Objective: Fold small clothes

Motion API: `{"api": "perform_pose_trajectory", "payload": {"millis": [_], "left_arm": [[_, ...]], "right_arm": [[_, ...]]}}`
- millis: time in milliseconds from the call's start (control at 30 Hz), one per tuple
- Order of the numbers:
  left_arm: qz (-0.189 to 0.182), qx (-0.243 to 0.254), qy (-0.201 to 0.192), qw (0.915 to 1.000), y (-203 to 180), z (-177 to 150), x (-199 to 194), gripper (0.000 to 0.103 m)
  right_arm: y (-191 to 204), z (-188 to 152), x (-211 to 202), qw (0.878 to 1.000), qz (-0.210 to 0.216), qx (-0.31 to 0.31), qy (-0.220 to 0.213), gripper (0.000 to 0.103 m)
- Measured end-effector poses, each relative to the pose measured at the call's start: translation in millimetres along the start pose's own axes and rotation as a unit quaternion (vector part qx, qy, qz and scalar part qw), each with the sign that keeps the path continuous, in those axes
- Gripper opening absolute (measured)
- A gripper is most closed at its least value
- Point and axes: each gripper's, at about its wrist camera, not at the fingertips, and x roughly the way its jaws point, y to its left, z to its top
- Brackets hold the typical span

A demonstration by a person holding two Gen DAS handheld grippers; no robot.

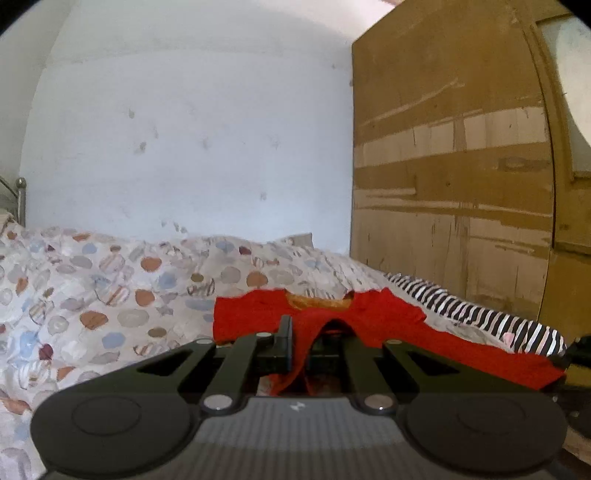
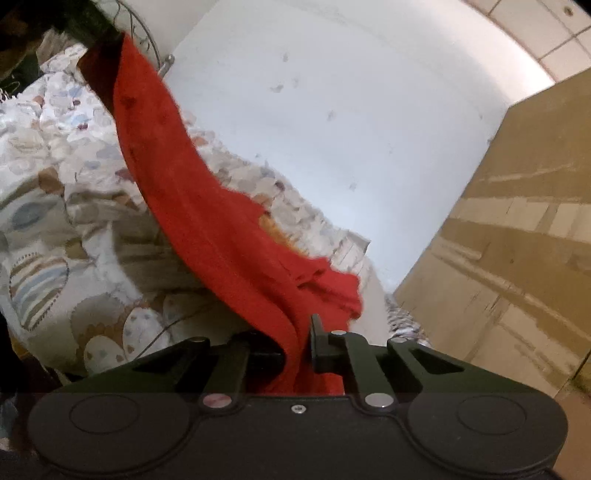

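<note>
A small red shirt [image 1: 369,317] with an orange inner collar is held stretched above the bed between both grippers. My left gripper [image 1: 303,332] is shut on one edge of it; the cloth drapes over the right finger and hides it. In the right wrist view the red shirt [image 2: 207,221] runs as a taut band from the upper left down into my right gripper [image 2: 301,332], which is shut on it. The dark shape at the top left of that view [image 2: 92,26] is the left gripper holding the far end.
The bed [image 1: 92,295] has a white cover with coloured blobs. A black-and-white striped garment [image 1: 480,314] lies at the bed's right side. A tall brown wardrobe [image 1: 461,166] stands on the right, a white wall [image 1: 203,129] behind. A metal bed frame [image 1: 20,195] is at far left.
</note>
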Motion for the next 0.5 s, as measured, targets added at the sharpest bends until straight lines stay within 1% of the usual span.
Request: {"api": "perform_pose_trajectory", "payload": {"millis": [100, 167, 233, 367, 500], "left_arm": [[0.001, 0.008, -0.027, 0.9996, -7, 2, -27, 0.005], [0.0, 0.014, -0.038, 0.9992, -14, 6, -50, 0.005], [-0.004, 0.014, -0.038, 0.9992, -19, 8, -72, 0.005], [0.003, 0.02, -0.037, 0.9991, -29, 9, -127, 0.005], [0.003, 0.013, -0.026, 0.9996, -31, 15, -168, 0.005]], "right_arm": [[-15, 7, -19, 1.0, -0.014, -0.012, -0.025, 0.009], [-26, 17, -33, 0.999, -0.019, -0.017, -0.039, 0.009], [-35, 27, -52, 0.998, -0.017, -0.025, -0.052, 0.009], [-52, 40, -99, 0.997, 0.0, -0.022, -0.069, 0.009], [-54, 48, -143, 0.996, 0.013, -0.034, -0.081, 0.009]]}}
